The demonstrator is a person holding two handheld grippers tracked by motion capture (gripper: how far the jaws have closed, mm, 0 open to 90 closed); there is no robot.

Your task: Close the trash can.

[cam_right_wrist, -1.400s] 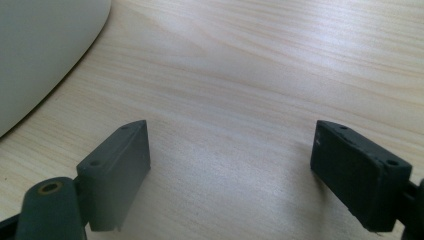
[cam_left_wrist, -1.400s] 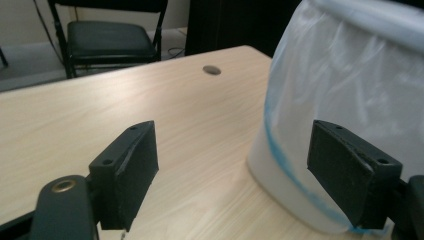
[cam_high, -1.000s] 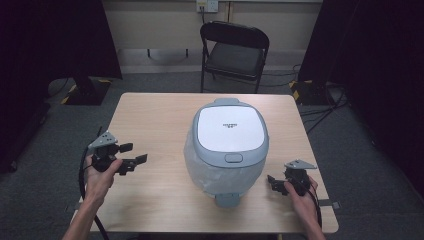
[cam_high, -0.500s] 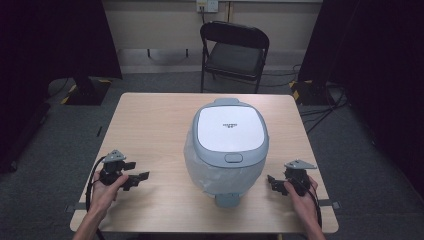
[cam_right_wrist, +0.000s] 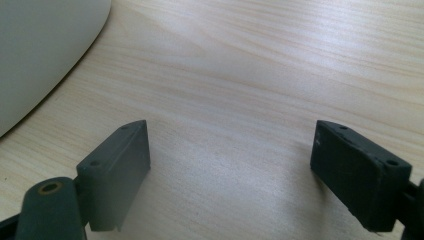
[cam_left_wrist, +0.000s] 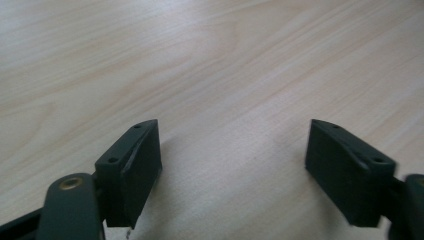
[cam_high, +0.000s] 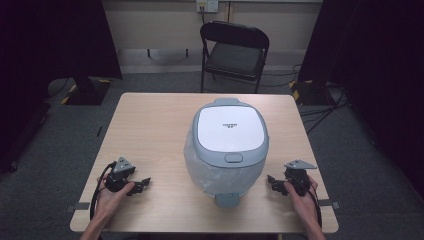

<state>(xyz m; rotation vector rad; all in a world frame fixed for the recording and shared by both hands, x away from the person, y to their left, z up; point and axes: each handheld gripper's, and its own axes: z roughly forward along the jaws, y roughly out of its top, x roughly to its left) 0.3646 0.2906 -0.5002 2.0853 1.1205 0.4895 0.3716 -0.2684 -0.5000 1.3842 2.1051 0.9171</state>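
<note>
A large white and grey rice cooker (cam_high: 227, 142) with its lid down stands in the middle of the wooden table (cam_high: 150, 125). My left gripper (cam_high: 142, 184) rests low at the table's near left, held in a hand, and is open with only bare wood between its jaws (cam_left_wrist: 232, 165). My right gripper (cam_high: 272, 182) sits at the near right beside the cooker, also open on nothing (cam_right_wrist: 230, 170). The cooker's pale curved wall (cam_right_wrist: 40, 50) shows at the upper left of the right gripper view.
A black folding chair (cam_high: 234, 50) stands behind the table's far edge. Dark curtains and cables on the floor flank both sides. Bare wood stretches left and right of the cooker.
My left gripper has come down and back toward the table's near left edge, settling close to the wood. The right gripper has stayed put.
</note>
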